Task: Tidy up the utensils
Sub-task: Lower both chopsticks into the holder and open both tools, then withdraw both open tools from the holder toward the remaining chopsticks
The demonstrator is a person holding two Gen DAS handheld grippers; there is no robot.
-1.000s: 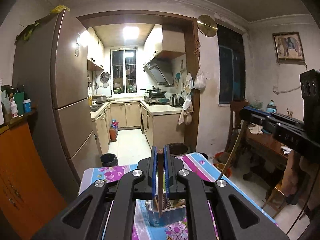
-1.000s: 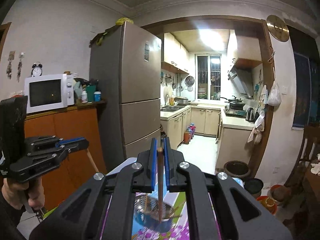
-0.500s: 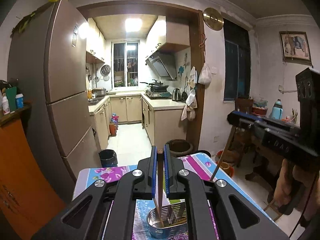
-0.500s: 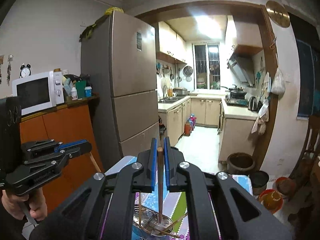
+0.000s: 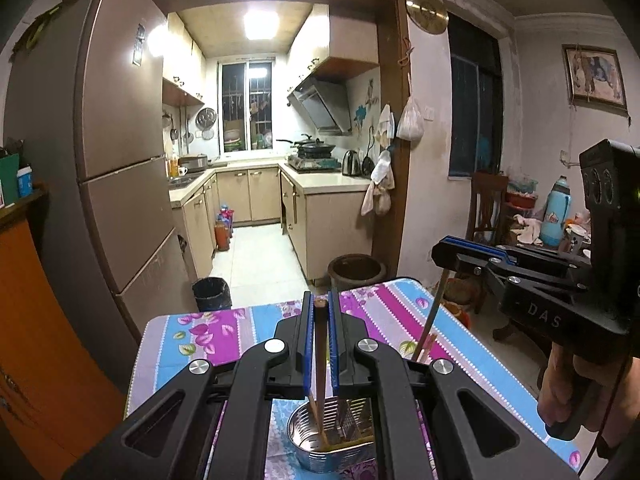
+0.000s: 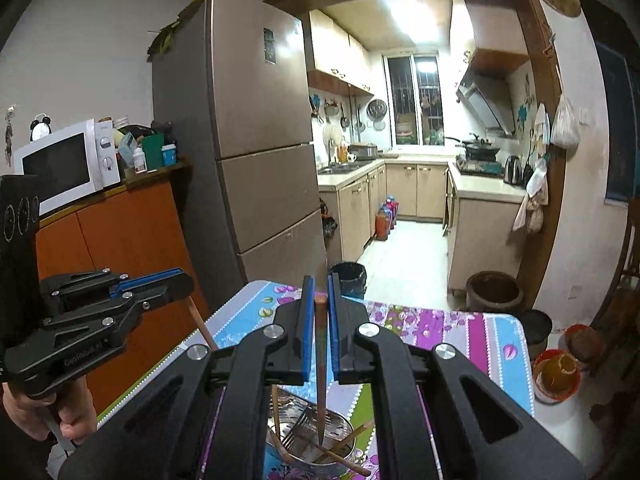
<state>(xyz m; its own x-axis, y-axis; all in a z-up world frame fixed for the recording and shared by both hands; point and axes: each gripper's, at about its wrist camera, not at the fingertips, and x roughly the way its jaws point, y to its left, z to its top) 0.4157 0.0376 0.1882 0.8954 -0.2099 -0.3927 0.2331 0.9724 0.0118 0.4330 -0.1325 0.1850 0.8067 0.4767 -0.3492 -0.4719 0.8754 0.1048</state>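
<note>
Over one metal holder point(image 6: 310, 446): two hand-held grippers, one chopstick point(image 6: 320, 364) each.

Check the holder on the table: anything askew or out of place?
Slightly. In the metal utensil holder, several chopsticks lie crisscrossed rather than upright. The left gripper and right gripper each hold one chopstick, tips lowered into it. Nothing spilled.

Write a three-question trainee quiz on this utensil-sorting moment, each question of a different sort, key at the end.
1. True or false: the left gripper is shut on a chopstick.
2. Multiple choice: the tip of the right gripper's chopstick is (A) over the metal holder, (B) over the floor, (C) inside the microwave.
3. Fill in: the holder stands on a table with a ____ cloth.

Key: 1 true; 2 A; 3 floral.
</note>
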